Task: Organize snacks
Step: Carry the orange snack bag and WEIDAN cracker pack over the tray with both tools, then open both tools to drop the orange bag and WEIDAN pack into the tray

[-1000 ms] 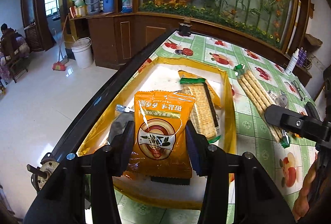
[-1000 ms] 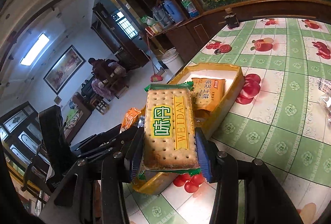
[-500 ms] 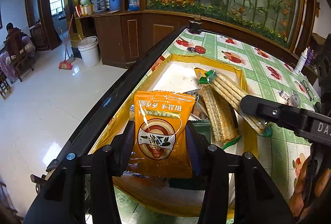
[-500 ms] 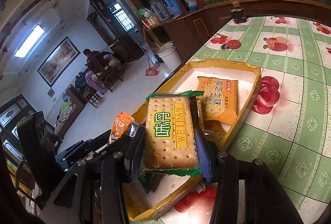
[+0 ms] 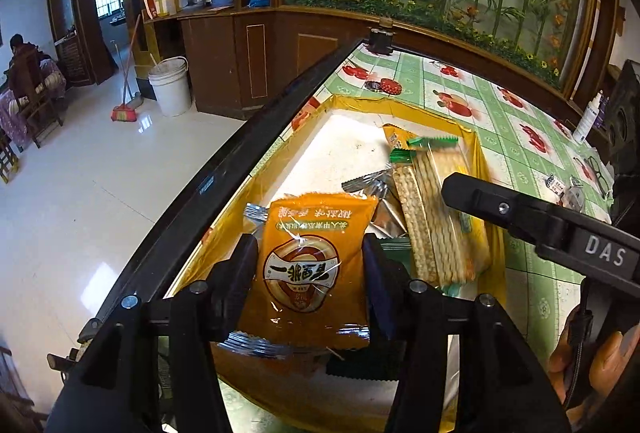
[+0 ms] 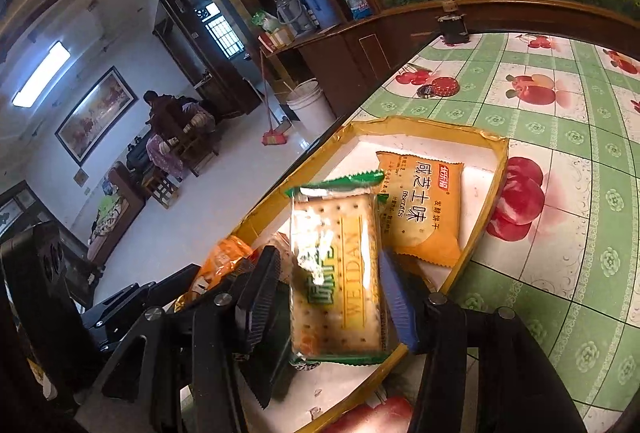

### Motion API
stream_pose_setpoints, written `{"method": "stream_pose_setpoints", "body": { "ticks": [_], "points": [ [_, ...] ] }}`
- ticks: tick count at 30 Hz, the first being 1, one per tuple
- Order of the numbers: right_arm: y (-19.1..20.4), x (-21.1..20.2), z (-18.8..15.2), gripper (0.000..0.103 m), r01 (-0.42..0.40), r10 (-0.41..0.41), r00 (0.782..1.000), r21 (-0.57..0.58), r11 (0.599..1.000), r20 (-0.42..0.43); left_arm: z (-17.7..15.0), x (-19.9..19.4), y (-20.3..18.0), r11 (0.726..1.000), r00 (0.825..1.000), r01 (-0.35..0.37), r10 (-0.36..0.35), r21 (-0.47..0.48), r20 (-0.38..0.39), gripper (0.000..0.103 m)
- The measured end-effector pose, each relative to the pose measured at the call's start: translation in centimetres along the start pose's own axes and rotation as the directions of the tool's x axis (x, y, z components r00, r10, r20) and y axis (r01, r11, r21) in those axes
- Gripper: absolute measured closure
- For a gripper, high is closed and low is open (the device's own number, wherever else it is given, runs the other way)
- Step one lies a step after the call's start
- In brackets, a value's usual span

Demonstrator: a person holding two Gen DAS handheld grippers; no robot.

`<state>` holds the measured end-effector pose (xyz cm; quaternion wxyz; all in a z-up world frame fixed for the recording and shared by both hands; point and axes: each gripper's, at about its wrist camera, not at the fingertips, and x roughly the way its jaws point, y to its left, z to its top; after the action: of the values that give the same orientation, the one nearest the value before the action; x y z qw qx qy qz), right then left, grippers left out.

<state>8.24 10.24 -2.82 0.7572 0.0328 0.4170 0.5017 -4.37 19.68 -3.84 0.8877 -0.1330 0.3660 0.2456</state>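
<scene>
Both packets are being let go over the shallow yellow-rimmed cardboard tray (image 5: pixel 476 153) at the edge of the worktop (image 6: pixel 560 161) with its green checked, fruit-printed cloth. The left hand-held gripper (image 5: pixel 308 273) has its jaws opening around an orange foil snack packet (image 5: pixel 312 257), which sits between the pads low over the tray's near end. The right hand-held gripper (image 6: pixel 328 293) is opening too, its green-edged clear packet of square crackers (image 6: pixel 336 273) between the jaws and apparently loose.

I'd say the trick now is to let the jaws spread fully before drawing back, so neither wrapper snags, and to lay each packet flat beside the others rather than stacked askew.

The cracker packet reads "WEIDAN". An orange biscuit packet (image 6: pixel 420 209) lying in the tray says "Biscuits" with Chinese characters. The right gripper's body shows "DAS".
</scene>
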Motion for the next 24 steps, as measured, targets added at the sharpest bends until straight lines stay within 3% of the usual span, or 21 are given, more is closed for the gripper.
{"method": "stream_pose_setpoints", "body": {
  "ticks": [7,12,16,19,24],
  "points": [
    [-2.1,-2.1,-0.3,0.039,-0.027,0.025,0.999,0.065,0.998,0.033,0.0,-1.4,-0.8,1.0,0.999,-0.006,0.006,0.003,0.037,0.039],
    [-3.0,-3.1,-0.8,0.039,-0.06,0.056,0.998,0.106,0.993,0.039,0.3,-2.5,-1.5,1.0,0.997,-0.026,0.025,0.012,0.069,0.037],
    [-3.6,-5.6,-1.5,0.035,-0.064,0.055,0.995,0.113,0.991,0.08,0.4,-3.2,-2.2,0.999,0.994,-0.049,0.047,0.014,0.102,0.026],
    [-4.4,-7.9,-2.3,0.026,-0.03,0.016,0.993,0.117,0.993,0.115,0.5,-3.4,-3.0,0.997,0.991,-0.076,0.073,0.028,0.116,0.026],
    [-7.0,-11.6,-4.1,0.023,0.05,-0.072,0.986,0.15,0.987,0.149,0.4,-3.3,-5.1,0.994,0.991,-0.085,0.077,0.07,0.111,0.026]
  ]
}}
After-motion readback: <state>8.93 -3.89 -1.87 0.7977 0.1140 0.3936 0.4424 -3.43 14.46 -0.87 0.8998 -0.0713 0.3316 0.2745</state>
